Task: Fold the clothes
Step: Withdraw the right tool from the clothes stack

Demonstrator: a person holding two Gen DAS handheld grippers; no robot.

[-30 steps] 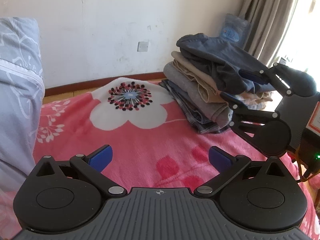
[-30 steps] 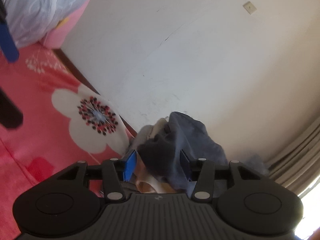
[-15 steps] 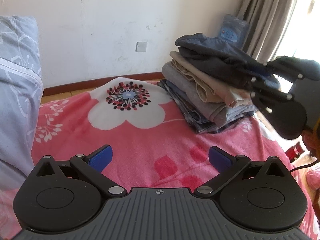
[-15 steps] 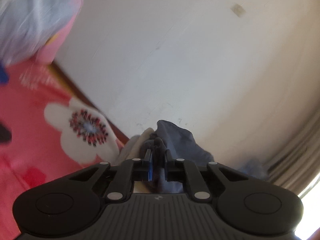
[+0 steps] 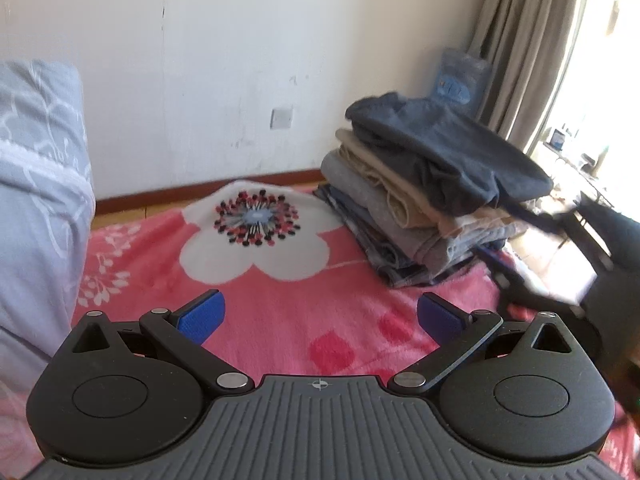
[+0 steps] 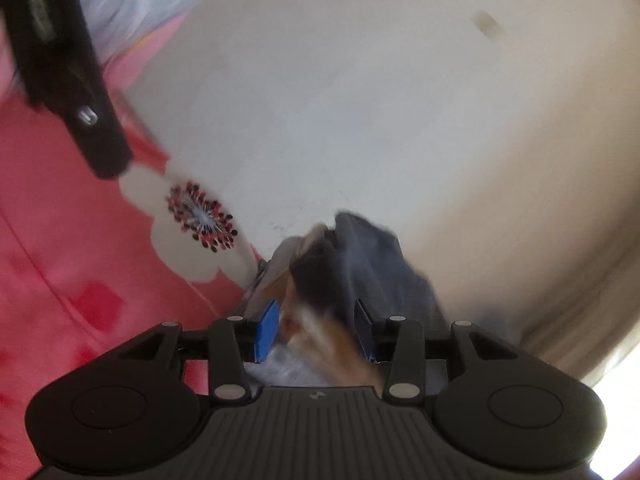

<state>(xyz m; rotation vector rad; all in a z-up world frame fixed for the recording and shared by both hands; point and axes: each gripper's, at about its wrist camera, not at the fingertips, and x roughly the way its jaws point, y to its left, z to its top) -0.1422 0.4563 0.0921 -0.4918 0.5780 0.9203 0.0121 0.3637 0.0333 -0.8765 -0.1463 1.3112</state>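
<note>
A stack of folded clothes (image 5: 416,220) stands on the pink flowered blanket (image 5: 280,300) near the wall, topped by a dark blue garment (image 5: 448,152). My left gripper (image 5: 320,316) hovers open over the blanket in front of the stack, nothing between its blue pads. The right gripper's black frame (image 5: 608,280) shows blurred at the right edge, just clear of the stack. In the right wrist view my right gripper (image 6: 316,320) has its jaws opening; the blurred near edge of the stack (image 6: 360,256) shows between the pads, which stand apart from the cloth.
Pale blue-grey bedding (image 5: 36,184) is piled at the left. A white wall with a socket (image 5: 281,117) runs behind the bed. A water bottle (image 5: 460,80) and a beige curtain (image 5: 520,40) stand beyond the stack, by a bright window.
The right gripper pinched shut on the dark garment's edge, then opened and drew back to the right, off the stack. The left gripper has hardly moved.
</note>
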